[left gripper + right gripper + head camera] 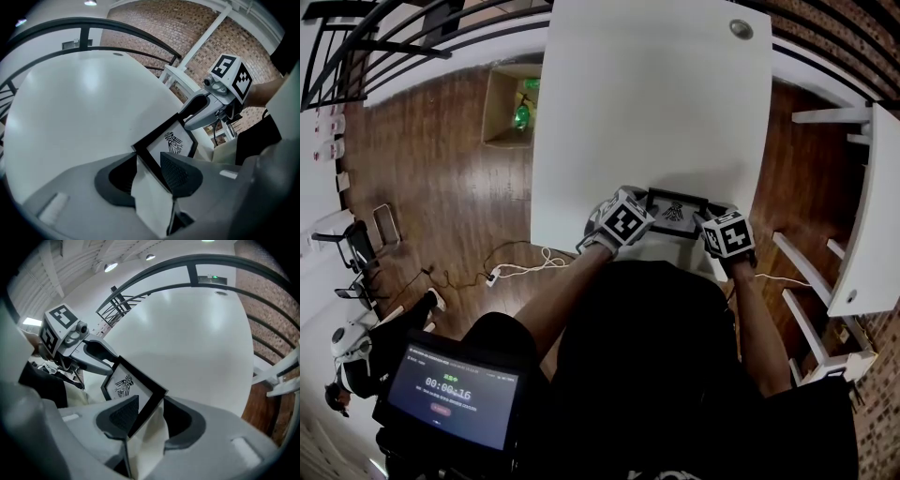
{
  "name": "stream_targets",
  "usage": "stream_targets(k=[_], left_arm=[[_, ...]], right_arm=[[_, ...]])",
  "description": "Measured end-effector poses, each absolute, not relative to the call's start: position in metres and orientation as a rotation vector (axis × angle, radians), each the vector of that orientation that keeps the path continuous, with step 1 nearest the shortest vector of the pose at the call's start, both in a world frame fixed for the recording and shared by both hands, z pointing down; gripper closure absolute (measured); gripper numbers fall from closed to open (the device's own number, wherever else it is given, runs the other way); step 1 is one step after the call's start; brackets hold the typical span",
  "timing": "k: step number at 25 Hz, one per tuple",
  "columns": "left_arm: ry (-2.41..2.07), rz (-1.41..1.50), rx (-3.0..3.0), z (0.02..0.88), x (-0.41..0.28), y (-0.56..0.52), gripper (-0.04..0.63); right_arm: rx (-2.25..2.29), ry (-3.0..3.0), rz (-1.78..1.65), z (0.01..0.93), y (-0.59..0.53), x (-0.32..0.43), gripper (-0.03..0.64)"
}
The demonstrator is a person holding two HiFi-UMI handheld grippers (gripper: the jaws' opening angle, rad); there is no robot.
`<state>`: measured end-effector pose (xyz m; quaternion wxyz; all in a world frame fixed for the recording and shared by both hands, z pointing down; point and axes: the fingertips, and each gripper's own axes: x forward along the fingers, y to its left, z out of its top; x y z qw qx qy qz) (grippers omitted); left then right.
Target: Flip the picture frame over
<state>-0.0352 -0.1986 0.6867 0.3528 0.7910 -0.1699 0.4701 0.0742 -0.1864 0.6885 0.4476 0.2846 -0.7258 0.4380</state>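
Picture frame [675, 214], a black-rimmed rectangle around a white print of a black bird-like figure, is tilted at the near edge of the smooth white counter [647, 103]. Left gripper [152, 174] and right gripper [149, 416] each clench one end.

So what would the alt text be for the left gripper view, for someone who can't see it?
The left claw grips one corner of a black picture frame holding a bird-like print, while the right claw grips its far side. Beneath lies a white table, with a dark railing and brick wall behind.
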Motion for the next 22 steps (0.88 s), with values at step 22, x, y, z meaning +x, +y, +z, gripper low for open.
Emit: stream_targets(k=[22], left_arm=[[-0.512, 1.231, 2.07, 0.693, -0.035, -0.201, 0.433]], right_arm=[[0.846, -1.791, 1.084, 0.693, -0.194, 0.086, 0.469]])
